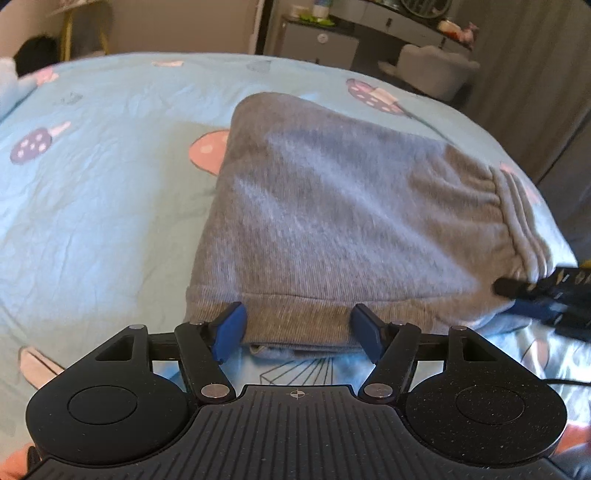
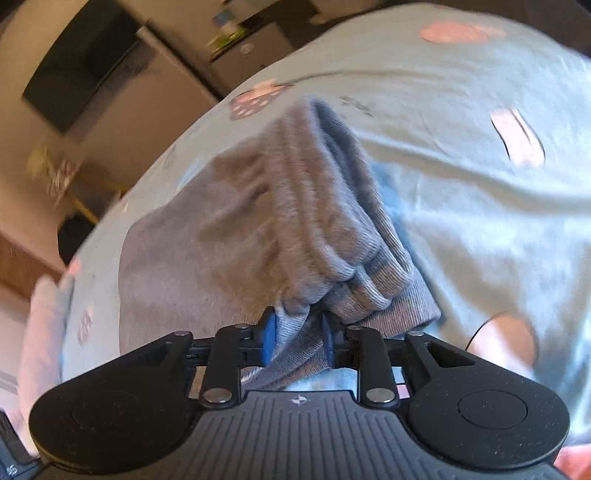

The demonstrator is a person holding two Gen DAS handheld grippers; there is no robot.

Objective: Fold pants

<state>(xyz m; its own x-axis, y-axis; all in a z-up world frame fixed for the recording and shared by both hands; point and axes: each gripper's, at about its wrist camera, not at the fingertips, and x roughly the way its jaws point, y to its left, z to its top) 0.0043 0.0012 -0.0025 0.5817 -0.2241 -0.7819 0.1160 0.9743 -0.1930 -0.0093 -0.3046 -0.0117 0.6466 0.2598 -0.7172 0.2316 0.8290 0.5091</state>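
The grey pants (image 1: pixel 332 206) lie folded into a thick bundle on the light blue bed sheet (image 1: pixel 92 184). Their ribbed cuff edge (image 1: pixel 295 321) faces my left gripper (image 1: pixel 297 326), which is open, a blue pad on each side of a stretch of that cuff. The elastic waistband (image 1: pixel 517 206) is at the right. My right gripper (image 1: pixel 517 297) reaches in there at the frame's edge. In the right wrist view the right gripper (image 2: pixel 298 332) is shut on a bunched piece of the pants (image 2: pixel 221 229) just below the waistband (image 2: pixel 332 206).
The sheet (image 2: pixel 461 184) has pink and purple mushroom prints. A pale pillow (image 1: pixel 7 85) lies at the far left. Beyond the bed stand a grey chair (image 1: pixel 432 66), a dresser (image 1: pixel 369 26) and a small cabinet (image 1: pixel 317 40). A thin black cable (image 1: pixel 565 380) crosses the sheet at right.
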